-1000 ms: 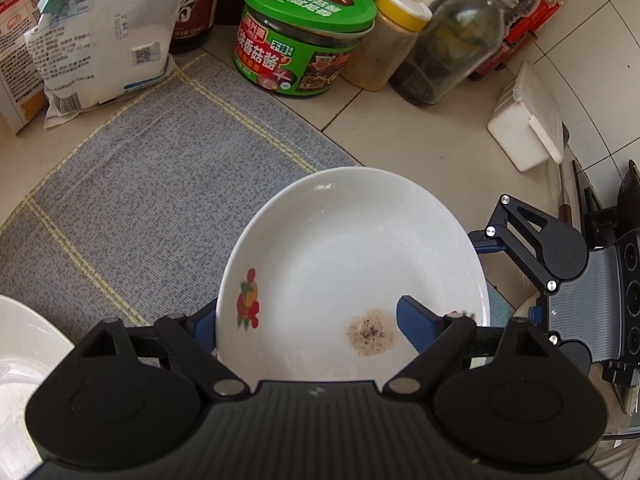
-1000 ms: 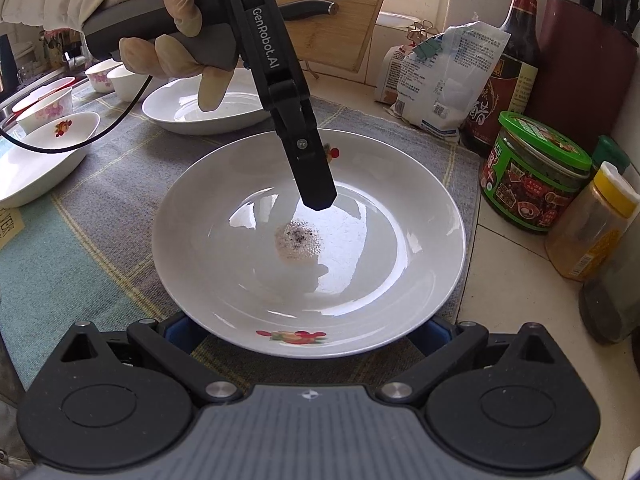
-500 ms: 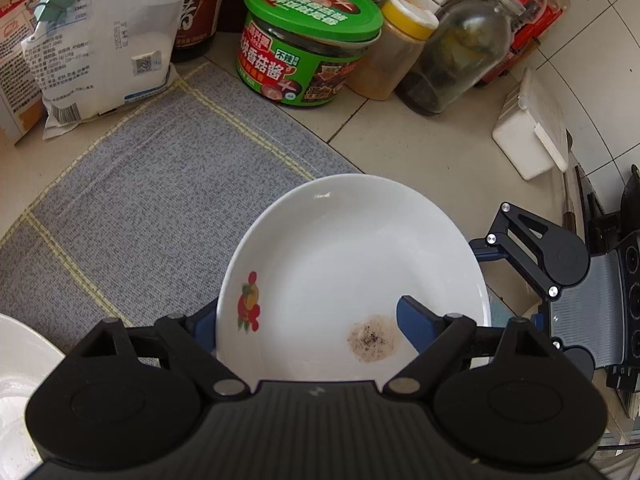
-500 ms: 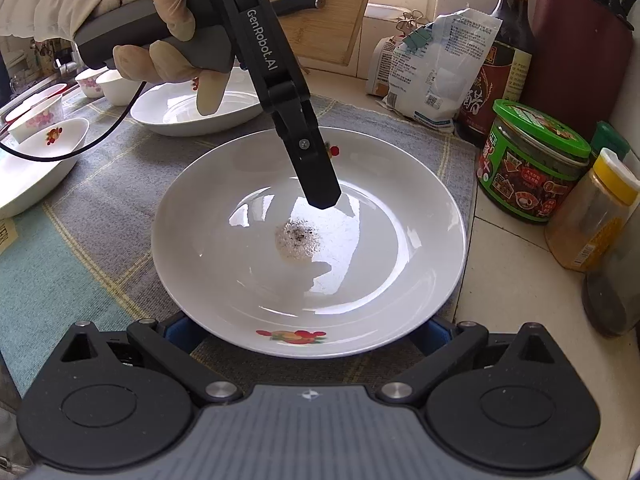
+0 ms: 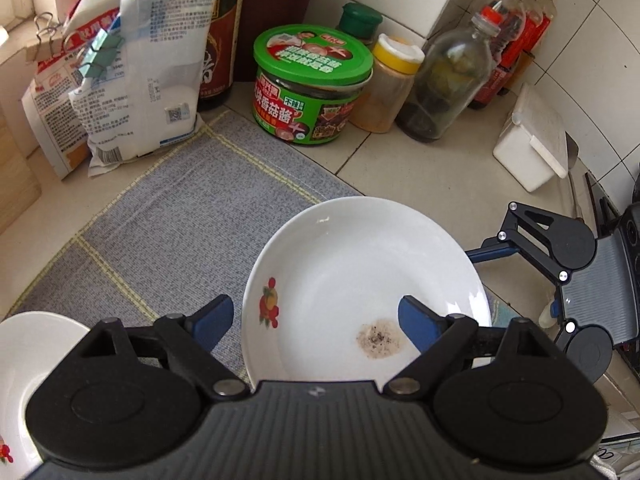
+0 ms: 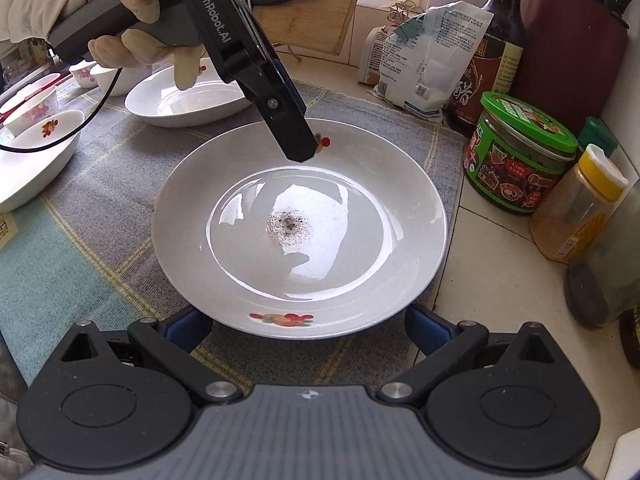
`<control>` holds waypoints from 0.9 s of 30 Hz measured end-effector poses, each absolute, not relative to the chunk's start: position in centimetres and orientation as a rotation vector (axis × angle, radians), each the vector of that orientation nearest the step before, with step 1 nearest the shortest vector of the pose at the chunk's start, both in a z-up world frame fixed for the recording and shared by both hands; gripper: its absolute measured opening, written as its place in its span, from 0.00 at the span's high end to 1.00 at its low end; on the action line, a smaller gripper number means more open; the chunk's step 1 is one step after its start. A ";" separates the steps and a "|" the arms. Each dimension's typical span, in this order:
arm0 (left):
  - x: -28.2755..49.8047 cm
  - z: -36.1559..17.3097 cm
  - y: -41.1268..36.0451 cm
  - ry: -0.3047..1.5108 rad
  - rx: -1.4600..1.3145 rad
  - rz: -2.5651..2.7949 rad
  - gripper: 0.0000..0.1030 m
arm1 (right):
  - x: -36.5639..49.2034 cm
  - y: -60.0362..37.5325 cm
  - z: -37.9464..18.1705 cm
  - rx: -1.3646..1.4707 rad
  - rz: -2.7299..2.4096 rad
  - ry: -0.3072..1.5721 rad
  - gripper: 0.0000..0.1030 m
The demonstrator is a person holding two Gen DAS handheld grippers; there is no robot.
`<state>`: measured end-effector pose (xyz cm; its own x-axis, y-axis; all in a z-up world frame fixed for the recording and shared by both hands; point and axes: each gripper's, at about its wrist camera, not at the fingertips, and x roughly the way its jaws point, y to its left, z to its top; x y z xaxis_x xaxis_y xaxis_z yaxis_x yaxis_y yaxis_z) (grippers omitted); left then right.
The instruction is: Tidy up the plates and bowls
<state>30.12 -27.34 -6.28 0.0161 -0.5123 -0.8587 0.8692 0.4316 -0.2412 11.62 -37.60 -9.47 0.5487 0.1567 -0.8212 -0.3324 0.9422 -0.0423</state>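
A shallow white ceramic plate [image 6: 360, 184] with fruit motifs and a speckled stain lies flat on the mat. Far left sit a deeper white bowl [image 6: 180, 104] and small floral bowls [image 6: 34, 110].

Two wrist fisheyes look steeply down at close range over a kitchen counter: the left from the mat side toward the tiled corner, the right from the counter's right end along the mat. Both share the white plate [image 5: 360, 280] [image 6: 300, 232] and green-lidded jar [image 5: 312, 88] [image 6: 520, 156].

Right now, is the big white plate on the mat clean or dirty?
Dirty: the plate lies flat on the mat, with a speckled patch of residue at its centre.
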 end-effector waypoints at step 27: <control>16.3 1.8 -14.1 0.671 0.370 -0.873 0.07 | 8.8 -27.5 -3.8 -0.257 0.341 0.820 0.00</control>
